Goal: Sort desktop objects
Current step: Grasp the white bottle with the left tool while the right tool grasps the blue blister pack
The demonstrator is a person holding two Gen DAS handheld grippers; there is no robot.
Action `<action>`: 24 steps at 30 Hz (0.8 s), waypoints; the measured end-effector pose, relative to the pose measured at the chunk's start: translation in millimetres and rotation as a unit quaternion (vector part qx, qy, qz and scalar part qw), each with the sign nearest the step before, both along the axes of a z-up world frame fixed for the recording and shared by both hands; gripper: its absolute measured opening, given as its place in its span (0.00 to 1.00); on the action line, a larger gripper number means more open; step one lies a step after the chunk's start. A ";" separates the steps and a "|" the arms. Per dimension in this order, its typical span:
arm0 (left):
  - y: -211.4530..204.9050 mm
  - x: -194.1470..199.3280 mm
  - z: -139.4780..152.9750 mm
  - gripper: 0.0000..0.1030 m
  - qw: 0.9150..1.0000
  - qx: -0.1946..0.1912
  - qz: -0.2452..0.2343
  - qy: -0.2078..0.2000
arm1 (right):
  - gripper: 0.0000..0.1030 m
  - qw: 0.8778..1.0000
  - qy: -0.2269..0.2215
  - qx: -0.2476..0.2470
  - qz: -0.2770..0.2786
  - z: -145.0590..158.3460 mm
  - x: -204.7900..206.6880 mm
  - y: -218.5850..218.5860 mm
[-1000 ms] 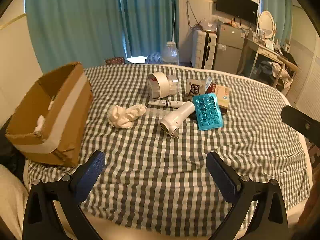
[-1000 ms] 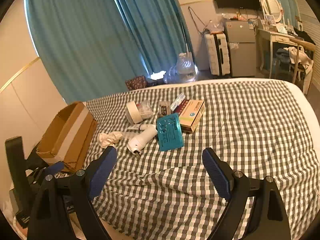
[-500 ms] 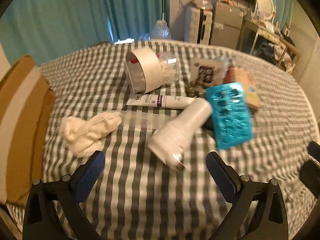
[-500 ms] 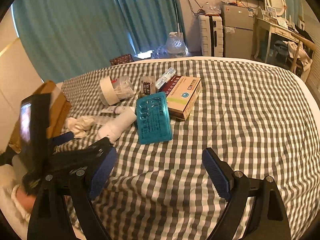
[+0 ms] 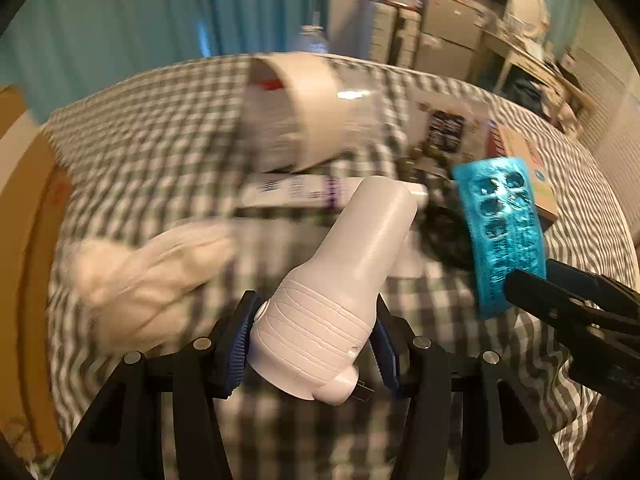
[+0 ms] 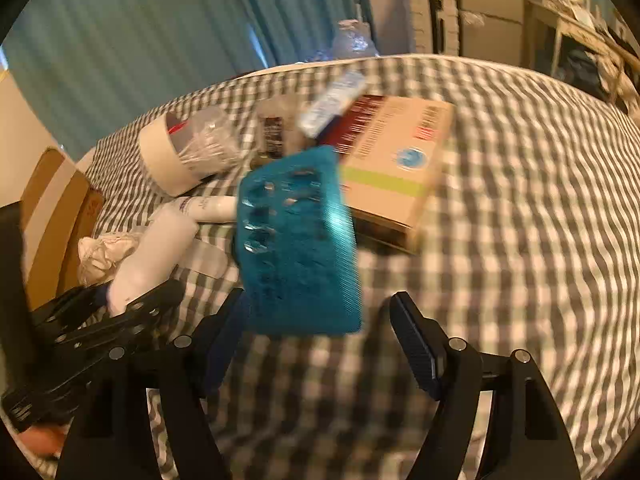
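Pads of my left gripper have just closed onto the white plastic device, smooth, rigid, probably light; my right gripper spread around the blister pack beside it

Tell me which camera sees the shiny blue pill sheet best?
The right wrist view shows it best: the shiny blue foil pill sheet fills the middle of the picture, its whole face and bubbles showing, though blurred. The left wrist view shows it only off to the right side, narrower, its near end partly hidden behind the other gripper's black fingers.
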State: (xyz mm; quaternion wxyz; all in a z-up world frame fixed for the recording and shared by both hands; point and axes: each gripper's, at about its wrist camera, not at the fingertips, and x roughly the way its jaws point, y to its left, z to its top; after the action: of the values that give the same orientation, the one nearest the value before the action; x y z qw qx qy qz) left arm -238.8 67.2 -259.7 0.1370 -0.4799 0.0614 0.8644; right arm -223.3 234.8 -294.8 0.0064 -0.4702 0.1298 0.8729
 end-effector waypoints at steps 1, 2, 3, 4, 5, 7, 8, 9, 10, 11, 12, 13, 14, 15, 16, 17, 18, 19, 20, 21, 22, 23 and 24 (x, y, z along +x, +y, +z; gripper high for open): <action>-8.0 3.0 0.8 0.53 1.000 0.006 0.015 0.003 | 0.71 1.000 0.000 0.017 0.008 -2.5 -5.5 -7.4; -16.3 7.8 2.0 0.53 0.999 0.016 0.030 -0.001 | 0.74 1.000 -0.002 0.026 0.013 -5.2 -10.0 -12.3; -21.8 11.6 0.2 0.53 0.999 0.026 0.038 -0.008 | 0.83 0.999 -0.008 0.032 0.016 -9.1 -14.9 -16.9; -25.8 15.6 -0.9 0.53 0.998 0.035 0.039 -0.017 | 0.86 0.999 -0.013 0.033 0.017 -14.0 -19.9 -20.6; -30.4 21.4 -2.6 0.52 0.998 0.044 0.038 -0.027 | 0.87 0.999 -0.011 0.039 0.016 -16.6 -22.2 -23.5; -38.1 34.6 -5.2 0.52 0.998 0.042 0.039 -0.039 | 0.80 0.998 -0.007 0.067 0.020 -16.4 -22.2 -29.9; -41.9 41.3 -5.1 0.52 0.998 0.035 0.041 -0.042 | 0.65 0.997 -0.006 0.074 0.020 -14.3 -20.3 -30.6; -46.4 49.4 -3.7 0.52 0.998 0.029 0.044 -0.043 | 0.65 0.997 -0.004 0.072 0.020 -10.5 -17.0 -29.0; -50.7 54.8 -1.5 0.53 0.997 0.028 0.047 -0.045 | 0.65 0.998 -0.006 0.056 0.020 -6.3 -14.0 -25.0; -55.5 60.4 -0.1 0.53 0.997 0.029 0.052 -0.048 | 0.65 0.999 -0.007 0.042 0.016 -4.4 -7.1 -21.6; -60.4 66.4 2.4 0.53 0.996 0.029 0.058 -0.053 | 0.65 0.999 -0.007 0.035 0.011 -1.2 0.0 -19.7; -66.3 72.9 5.1 0.53 0.996 0.032 0.066 -0.058 | 0.65 0.999 -0.011 0.033 0.008 3.0 8.2 -20.3; -67.8 76.0 8.1 0.53 0.995 0.037 0.072 -0.063 | 0.65 0.999 -0.009 0.034 0.004 9.9 17.0 -21.6; -73.6 80.7 12.2 0.53 0.993 0.043 0.081 -0.071 | 0.65 1.000 0.002 0.030 0.005 18.7 25.5 -23.1; -78.4 85.4 16.6 0.53 0.993 0.044 0.087 -0.070 | 0.65 1.000 0.015 0.022 0.010 31.6 35.3 -25.1; -82.6 89.8 22.0 0.53 0.993 0.044 0.093 -0.065 | 0.65 0.999 0.024 0.019 0.013 40.8 42.2 -27.4; -88.5 96.6 30.7 0.53 0.992 0.043 0.100 -0.057 | 0.65 0.999 0.032 0.018 0.014 50.8 50.5 -30.2; -89.6 96.9 38.3 0.53 0.992 0.045 0.105 -0.053 | 0.65 0.999 0.041 0.014 0.017 60.3 61.4 -33.3; -92.4 100.3 45.4 0.53 0.992 0.047 0.110 -0.049 | 0.65 0.999 0.050 0.004 0.020 70.0 74.3 -36.5; -96.0 104.7 56.4 0.53 0.991 0.048 0.118 -0.042 | 0.65 0.998 0.054 -0.001 0.022 74.7 80.9 -39.6; -98.7 108.1 65.8 0.53 0.991 0.048 0.123 -0.035 | 0.65 0.998 0.059 -0.004 0.025 82.7 92.3 -41.6; -98.9 105.1 75.9 0.53 0.991 0.051 0.125 -0.028 | 0.65 0.998 0.062 -0.004 0.029 90.0 102.1 -43.8; -102.1 108.3 85.9 0.53 0.990 0.053 0.125 -0.020 | 0.65 0.997 0.063 -0.005 0.032 95.3 107.0 -44.4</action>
State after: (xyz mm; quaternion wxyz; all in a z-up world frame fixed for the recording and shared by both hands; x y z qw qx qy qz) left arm -130.5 -34.9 -173.8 0.0539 -0.4932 -0.0480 0.8669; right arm -116.4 190.4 -199.5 -0.0323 -0.4180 0.1189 0.9001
